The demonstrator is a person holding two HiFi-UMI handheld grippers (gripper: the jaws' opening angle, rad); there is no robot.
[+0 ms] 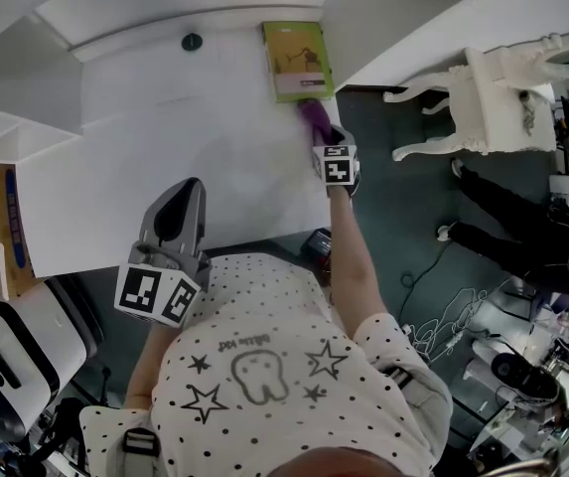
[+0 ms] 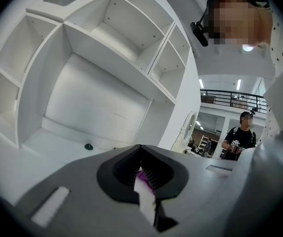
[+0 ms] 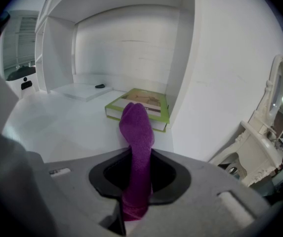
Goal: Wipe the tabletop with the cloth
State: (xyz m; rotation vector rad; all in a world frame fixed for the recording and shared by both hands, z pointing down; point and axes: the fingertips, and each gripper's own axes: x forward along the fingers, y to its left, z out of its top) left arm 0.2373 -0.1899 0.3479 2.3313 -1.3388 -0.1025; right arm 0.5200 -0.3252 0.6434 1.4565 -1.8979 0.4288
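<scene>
Nearest, the left gripper (image 1: 189,191) hangs over the front edge of the white tabletop (image 1: 145,157), its jaws pressed together at the tips and clamping nothing. Farther along the table's right edge, the right gripper (image 3: 140,154) pinches the purple cloth (image 3: 137,126), whose long axis runs along the jaws. Its free end points at, and nearly reaches, a green book (image 3: 147,103) lying flat against the white side panel (image 3: 220,83); a small dark round object (image 1: 192,41) sits at the back.
</scene>
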